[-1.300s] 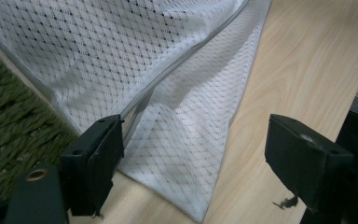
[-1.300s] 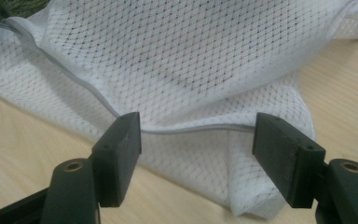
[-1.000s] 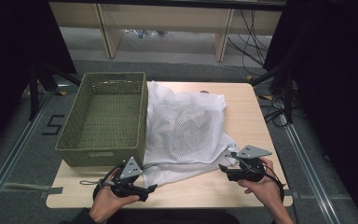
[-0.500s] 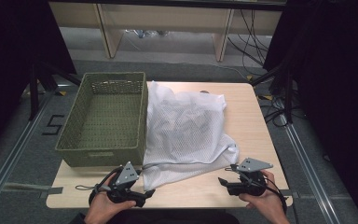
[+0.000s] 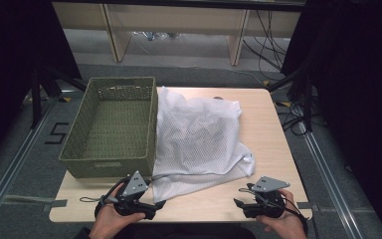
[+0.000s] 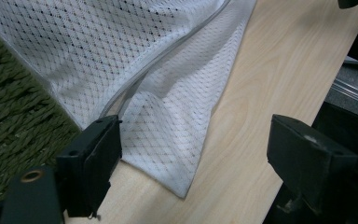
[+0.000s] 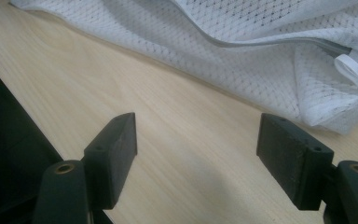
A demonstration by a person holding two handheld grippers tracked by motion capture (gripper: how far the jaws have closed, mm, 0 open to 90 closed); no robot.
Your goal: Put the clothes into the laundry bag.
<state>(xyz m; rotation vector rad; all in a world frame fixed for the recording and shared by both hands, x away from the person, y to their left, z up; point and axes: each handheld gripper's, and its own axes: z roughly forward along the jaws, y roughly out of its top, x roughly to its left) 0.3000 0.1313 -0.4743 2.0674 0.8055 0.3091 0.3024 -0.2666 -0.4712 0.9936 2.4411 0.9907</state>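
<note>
A white mesh cloth point(image 5: 199, 134) lies spread over the middle of the wooden table point(image 5: 273, 134), its left edge against the basket. My left gripper point(image 5: 155, 208) is open at the near edge, level with the cloth's near left corner. In the left gripper view that corner point(image 6: 168, 140) lies flat between the jaws, close to the left one, and my left gripper point(image 6: 196, 154) is not closed on it. My right gripper point(image 5: 239, 205) is open over bare wood, short of the cloth's near right corner point(image 5: 246, 164). In the right gripper view the right gripper point(image 7: 196, 149) has nothing between its jaws, with the cloth's hem point(image 7: 279, 79) beyond.
An olive woven basket point(image 5: 74, 149), with nothing in it, stands on the left part of the table. A bare strip of table point(image 5: 204, 204) runs along the near edge between the two grippers. Shelving and cables sit beyond the far edge.
Both hands have drawn back toward the near edge of the table. The right gripper has moved away from the cloth's near right corner. The cloth lies as before.
</note>
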